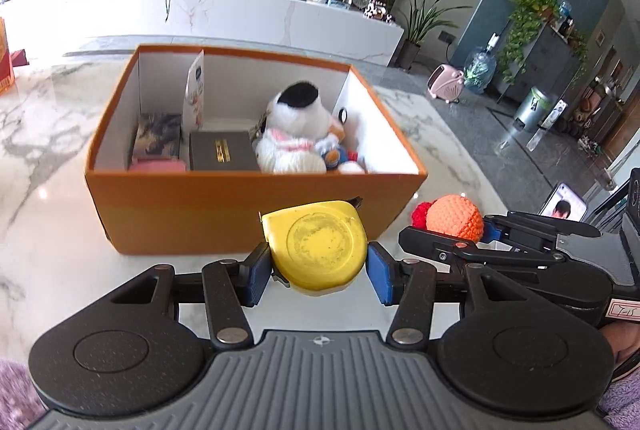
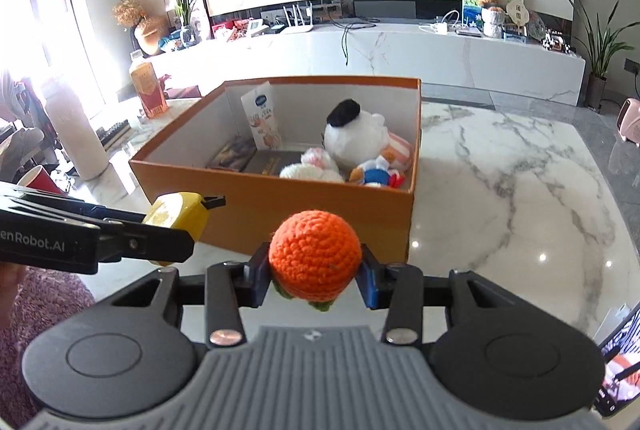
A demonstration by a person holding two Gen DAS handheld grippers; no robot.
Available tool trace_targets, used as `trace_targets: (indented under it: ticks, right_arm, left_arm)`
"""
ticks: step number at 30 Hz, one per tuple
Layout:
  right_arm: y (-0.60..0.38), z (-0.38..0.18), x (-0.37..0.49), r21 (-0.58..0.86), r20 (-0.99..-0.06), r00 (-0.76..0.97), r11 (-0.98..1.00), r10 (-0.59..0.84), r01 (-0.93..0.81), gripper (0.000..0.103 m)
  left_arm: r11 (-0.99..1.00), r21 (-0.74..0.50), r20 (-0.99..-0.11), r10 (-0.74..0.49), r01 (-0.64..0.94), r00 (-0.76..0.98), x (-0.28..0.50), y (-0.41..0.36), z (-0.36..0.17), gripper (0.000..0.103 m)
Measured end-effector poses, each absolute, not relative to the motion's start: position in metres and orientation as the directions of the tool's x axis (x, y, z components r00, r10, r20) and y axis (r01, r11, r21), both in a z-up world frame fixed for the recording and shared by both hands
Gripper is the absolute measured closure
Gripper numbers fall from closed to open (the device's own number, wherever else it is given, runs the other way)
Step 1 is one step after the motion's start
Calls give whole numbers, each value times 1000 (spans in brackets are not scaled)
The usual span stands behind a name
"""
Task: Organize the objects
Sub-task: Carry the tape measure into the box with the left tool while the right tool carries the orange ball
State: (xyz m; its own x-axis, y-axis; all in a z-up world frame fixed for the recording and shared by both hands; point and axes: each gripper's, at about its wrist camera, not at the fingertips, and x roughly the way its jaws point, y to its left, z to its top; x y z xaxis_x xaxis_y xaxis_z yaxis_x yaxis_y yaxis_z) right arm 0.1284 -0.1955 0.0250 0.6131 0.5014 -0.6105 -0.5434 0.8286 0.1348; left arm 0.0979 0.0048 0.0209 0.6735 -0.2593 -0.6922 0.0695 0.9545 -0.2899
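Note:
My left gripper (image 1: 318, 270) is shut on a yellow tape measure (image 1: 318, 248), its blue pads pressing both sides, held above the marble table just in front of an orange box (image 1: 248, 214). My right gripper (image 2: 314, 280) is shut on an orange crocheted ball (image 2: 314, 254) with green leaves underneath, also in front of the box (image 2: 320, 214). Each gripper shows in the other's view: the right one with the ball (image 1: 454, 218) at right, the left one with the tape measure (image 2: 176, 218) at left. Inside the box lie a white plush toy (image 1: 294, 134), a dark case (image 1: 222, 156), a small patterned box (image 1: 156, 140) and a carton (image 1: 195, 90).
The marble table (image 2: 520, 190) stretches right of the box. A phone (image 1: 564, 208) lies near its right edge. A bottle (image 2: 148, 88), a white roll (image 2: 78, 134) and a red cup (image 2: 40, 180) stand at the left. A TV cabinet (image 2: 400, 50) and plants line the far wall.

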Motion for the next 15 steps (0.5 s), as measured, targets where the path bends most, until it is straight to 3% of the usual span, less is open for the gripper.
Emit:
trace_targets:
  ticks: [15]
  right_arm:
    - [-163,50,198,121,-587,639,834,497,-538,58]
  left_arm:
    - [971,-161,-696,-239,177,677,171,31,41,44]
